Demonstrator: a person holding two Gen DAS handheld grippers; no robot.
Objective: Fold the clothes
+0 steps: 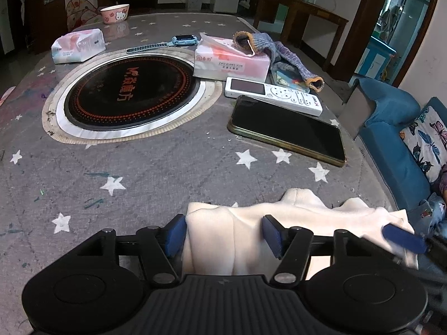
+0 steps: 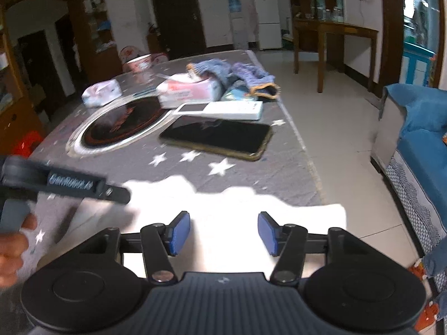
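While both grippers, left (image 1: 225, 233) and right (image 2: 223, 233), hold fingers apart over the cream garment (image 1: 293, 223), a phone (image 1: 287, 131) and remote (image 1: 273, 95) lie beyond on the tabletop (image 1: 139, 173).

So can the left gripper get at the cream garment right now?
Probably yes. The left gripper is open with the cream garment lying between its fingers at the table's near edge, and nothing blocks it. The right gripper is also open over the same cloth.
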